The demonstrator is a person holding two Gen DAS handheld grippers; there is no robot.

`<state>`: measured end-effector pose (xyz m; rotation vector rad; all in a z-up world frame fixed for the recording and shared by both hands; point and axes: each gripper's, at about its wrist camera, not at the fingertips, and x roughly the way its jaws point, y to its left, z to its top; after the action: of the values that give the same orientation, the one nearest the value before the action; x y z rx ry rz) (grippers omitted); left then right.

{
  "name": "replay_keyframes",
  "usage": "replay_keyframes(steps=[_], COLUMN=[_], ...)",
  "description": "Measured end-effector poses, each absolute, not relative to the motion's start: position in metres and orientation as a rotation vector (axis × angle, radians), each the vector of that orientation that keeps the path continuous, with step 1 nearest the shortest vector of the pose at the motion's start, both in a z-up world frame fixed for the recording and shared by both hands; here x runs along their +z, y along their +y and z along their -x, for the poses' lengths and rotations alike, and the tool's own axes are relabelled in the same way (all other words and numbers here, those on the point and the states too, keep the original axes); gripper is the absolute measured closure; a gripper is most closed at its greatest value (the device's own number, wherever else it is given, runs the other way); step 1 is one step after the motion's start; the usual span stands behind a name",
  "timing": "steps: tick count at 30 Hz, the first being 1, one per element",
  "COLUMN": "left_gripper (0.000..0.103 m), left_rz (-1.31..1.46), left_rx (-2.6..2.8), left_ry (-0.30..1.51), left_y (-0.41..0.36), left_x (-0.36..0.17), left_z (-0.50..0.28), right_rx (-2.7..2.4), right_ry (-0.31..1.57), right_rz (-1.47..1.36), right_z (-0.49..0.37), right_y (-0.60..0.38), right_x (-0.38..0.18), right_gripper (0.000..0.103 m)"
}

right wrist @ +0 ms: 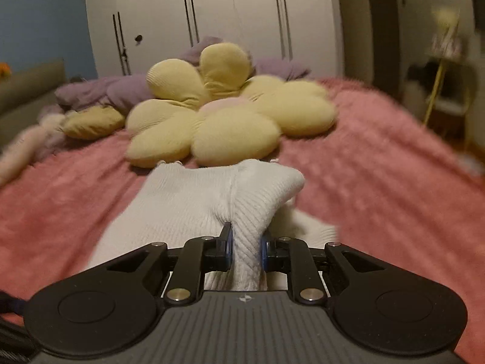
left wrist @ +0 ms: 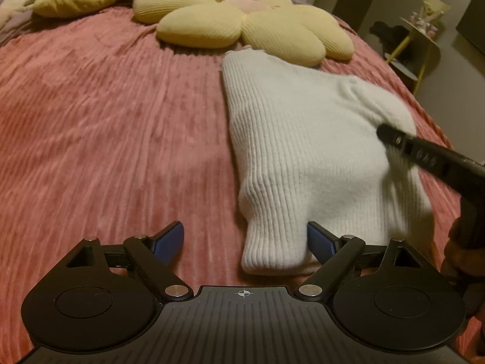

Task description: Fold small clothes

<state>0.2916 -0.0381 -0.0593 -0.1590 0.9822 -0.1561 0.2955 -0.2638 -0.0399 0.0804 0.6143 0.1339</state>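
Note:
A white ribbed knit sweater (left wrist: 303, 139) lies flat on the pink bedspread (left wrist: 106, 139), right of centre in the left wrist view. Its near cuff reaches in between the blue pads of my left gripper (left wrist: 244, 238), closer to the right pad; the jaws stand wide open and do not press it. My right gripper (right wrist: 245, 238) is shut on a raised fold of the sweater (right wrist: 194, 203), and the pinched ridge (right wrist: 266, 188) runs up and away from the pads. From the left wrist view, one black finger of the right gripper (left wrist: 394, 136) comes in from the right over the sweater's far side.
A large yellow flower-shaped cushion (left wrist: 242, 21) lies just beyond the sweater's far end, with purple bedding (right wrist: 121, 91) behind it. White wardrobe doors (right wrist: 212, 15) stand past the bed. A small yellow-legged side table (left wrist: 421, 39) is off the bed's right edge.

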Motion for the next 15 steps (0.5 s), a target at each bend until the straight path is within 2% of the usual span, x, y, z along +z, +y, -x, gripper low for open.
replay_keyframes(steps=[10, 14, 15], left_gripper=[0.010, 0.010, 0.010], left_rz=[0.123, 0.108, 0.110], left_rx=[-0.157, -0.157, -0.157], left_ry=[1.008, 1.017, 1.017], left_y=[-0.050, -0.053, -0.053], left_x=[-0.064, -0.064, -0.064], left_z=[-0.296, -0.294, -0.293], right_rx=[0.095, 0.106, 0.123], right_ry=[0.633, 0.656, 0.665], right_rz=[0.119, 0.084, 0.034], right_z=[-0.301, -0.302, -0.296], right_y=[-0.258, -0.263, -0.268], right_x=[-0.063, -0.062, -0.056], right_gripper=[0.086, 0.081, 0.077])
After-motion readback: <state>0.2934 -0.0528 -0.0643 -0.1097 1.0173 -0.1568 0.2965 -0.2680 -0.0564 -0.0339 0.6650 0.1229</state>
